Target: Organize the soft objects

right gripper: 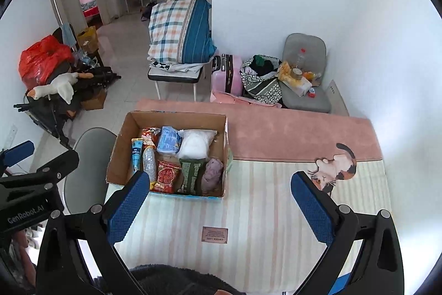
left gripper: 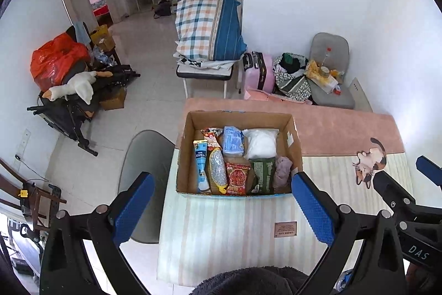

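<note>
An open cardboard box [left gripper: 294,141] [right gripper: 121,145] stands on a striped mat [left gripper: 234,228] [right gripper: 262,212] on the table. It holds soft packets: a white bag [left gripper: 261,143] [right gripper: 196,143], a blue pack [left gripper: 233,140] [right gripper: 169,140], a red snack bag [left gripper: 236,179] [right gripper: 166,176], a green packet [left gripper: 262,174] [right gripper: 190,174], a mauve cloth [left gripper: 281,172] [right gripper: 211,174], a blue tube [left gripper: 201,165] [right gripper: 136,155]. My left gripper [left gripper: 222,208] is open and empty, above the mat in front of the box. My right gripper [right gripper: 221,208] is open and empty, to the box's right.
A pink rug [left gripper: 331,126] [right gripper: 290,129] lies behind the mat, with a cat-shaped mat [left gripper: 370,162] [right gripper: 335,165] at the right. A grey chair [left gripper: 146,184] [right gripper: 85,165] stands left of the table. A dark fuzzy thing [left gripper: 248,281] [right gripper: 171,279] lies at the near edge.
</note>
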Tool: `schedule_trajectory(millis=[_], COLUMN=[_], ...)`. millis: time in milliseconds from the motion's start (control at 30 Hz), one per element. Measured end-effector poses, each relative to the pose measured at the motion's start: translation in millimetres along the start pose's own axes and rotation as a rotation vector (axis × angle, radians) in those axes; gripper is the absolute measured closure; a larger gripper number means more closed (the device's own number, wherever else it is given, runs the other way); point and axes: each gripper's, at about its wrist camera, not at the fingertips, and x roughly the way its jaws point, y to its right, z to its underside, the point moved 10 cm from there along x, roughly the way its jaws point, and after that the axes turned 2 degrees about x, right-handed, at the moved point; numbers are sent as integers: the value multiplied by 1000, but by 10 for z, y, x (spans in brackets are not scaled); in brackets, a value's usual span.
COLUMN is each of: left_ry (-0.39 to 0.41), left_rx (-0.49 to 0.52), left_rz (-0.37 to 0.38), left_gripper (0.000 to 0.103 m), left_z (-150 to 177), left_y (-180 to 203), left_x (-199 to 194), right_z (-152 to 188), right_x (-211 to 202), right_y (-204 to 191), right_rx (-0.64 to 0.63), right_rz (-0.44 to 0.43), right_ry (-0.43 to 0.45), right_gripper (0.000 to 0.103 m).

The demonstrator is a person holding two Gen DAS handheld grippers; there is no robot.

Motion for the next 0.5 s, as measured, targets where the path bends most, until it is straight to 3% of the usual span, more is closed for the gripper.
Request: schedule_trajectory(millis=[500], left_ry=[17], left_rx=[-14], left_rz=[2], left_gripper=[1], left_z=[0], left_y=[-6], left_x=[-94], right_z=[-95], right_x=[-217], right_y=[124], right_rx=[4], right_rz=[36], right_ry=[34], right_gripper=[0])
